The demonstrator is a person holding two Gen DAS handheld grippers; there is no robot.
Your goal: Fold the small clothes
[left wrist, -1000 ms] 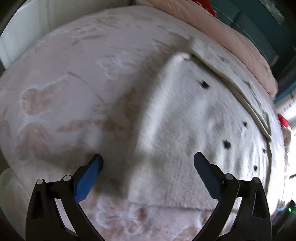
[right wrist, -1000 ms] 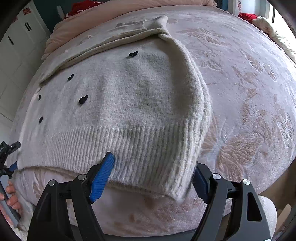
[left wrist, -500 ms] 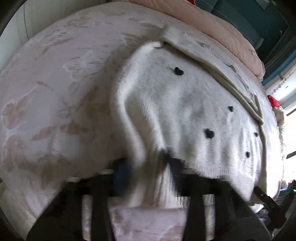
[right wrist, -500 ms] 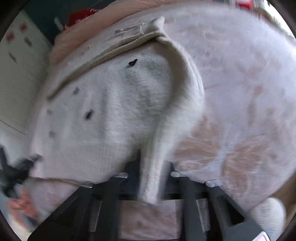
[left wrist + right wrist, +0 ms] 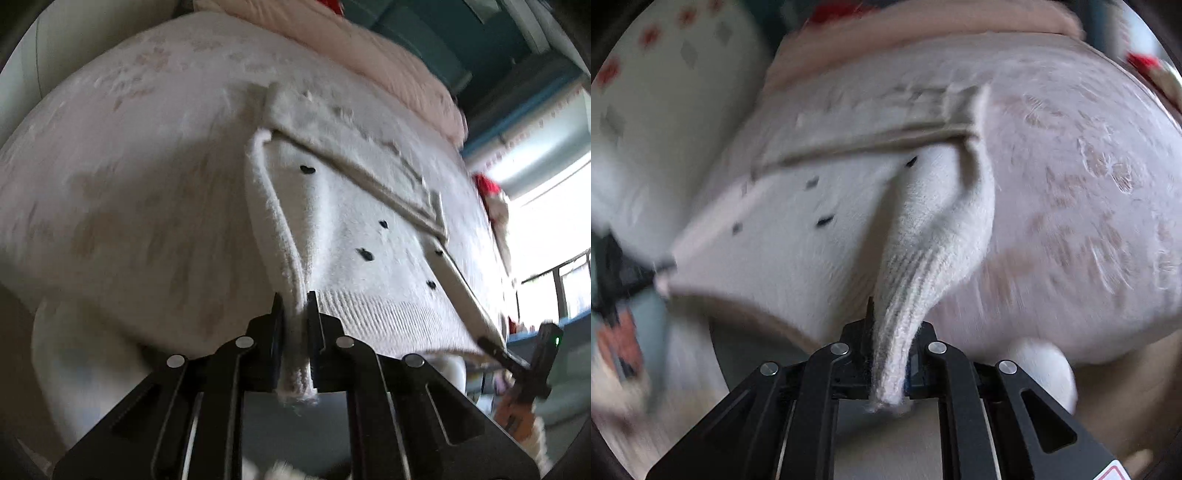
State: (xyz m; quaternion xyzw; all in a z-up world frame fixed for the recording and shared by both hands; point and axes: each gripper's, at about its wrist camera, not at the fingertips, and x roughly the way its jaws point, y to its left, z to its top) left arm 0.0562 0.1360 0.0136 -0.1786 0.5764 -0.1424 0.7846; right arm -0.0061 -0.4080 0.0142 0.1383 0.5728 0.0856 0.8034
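A small cream knit sweater (image 5: 354,221) with black dots lies on a pale pink flowered bed (image 5: 129,177). My left gripper (image 5: 295,306) is shut on the sweater's left ribbed hem corner and lifts it off the bed's near edge. My right gripper (image 5: 890,328) is shut on the right hem corner of the sweater (image 5: 820,229), which is stretched between the two grippers. The right gripper also shows in the left wrist view (image 5: 517,365), and the left one at the left edge of the right wrist view (image 5: 624,273).
A pink quilt (image 5: 369,48) is piled at the far side of the bed. A red item (image 5: 487,184) lies at the far right. A white wardrobe (image 5: 665,81) stands to the left in the right wrist view. The floor shows below the bed's edge.
Both grippers went from open at the hem to shut on its corners. They have pulled the hem up and back off the bed's near edge.
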